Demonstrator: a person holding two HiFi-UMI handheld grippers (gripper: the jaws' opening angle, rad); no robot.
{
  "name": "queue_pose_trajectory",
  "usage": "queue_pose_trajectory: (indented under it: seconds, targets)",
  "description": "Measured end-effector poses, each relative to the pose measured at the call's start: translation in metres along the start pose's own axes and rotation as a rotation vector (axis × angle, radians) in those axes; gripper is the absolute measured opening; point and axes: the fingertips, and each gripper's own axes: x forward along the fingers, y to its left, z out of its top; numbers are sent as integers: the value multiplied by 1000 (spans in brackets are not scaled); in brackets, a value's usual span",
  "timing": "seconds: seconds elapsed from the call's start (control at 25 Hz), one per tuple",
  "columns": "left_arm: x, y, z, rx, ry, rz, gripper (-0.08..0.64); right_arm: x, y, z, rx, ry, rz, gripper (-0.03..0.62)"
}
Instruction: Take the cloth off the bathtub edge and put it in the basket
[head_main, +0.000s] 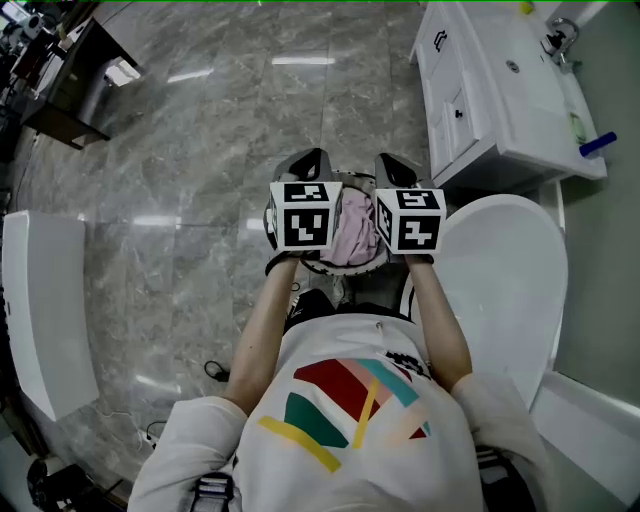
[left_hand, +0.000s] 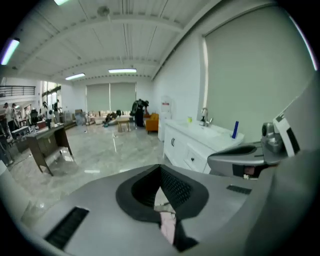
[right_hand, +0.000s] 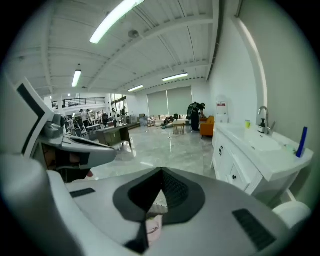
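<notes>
Over grey marble floor, pink cloth fills basket.

Bright ceiling strips, floor glare — fisheye edges

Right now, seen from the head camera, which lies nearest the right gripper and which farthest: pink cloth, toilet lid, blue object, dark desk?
1. pink cloth, just left of the right gripper
2. toilet lid, to its right
3. blue object, on the sink counter, far right
4. dark desk, far left across the floor
</notes>
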Motion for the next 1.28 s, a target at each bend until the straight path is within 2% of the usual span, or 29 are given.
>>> queue_pose_trajectory:
  seconds: [0.12, 0.28, 0.44, 0.6, 1.28]
  targets:
    - [-50, -6, 33, 7, -137, 27, 17, -38, 14, 22, 13, -90, 19, 12]
    - [-93, -13, 40, 31, -221, 57, 17, -73, 35, 33, -46, -160, 39, 12]
    - [-102, -14, 41, 38, -228, 55, 17, -88, 48, 32, -96, -165, 70, 11]
    - [-108, -10, 48, 43, -246, 75, 17, -92, 50, 34, -162, -176, 44, 12]
    - [-95, -17, 43, 52, -205, 81, 17, -88, 35, 29, -164, -160, 33, 12]
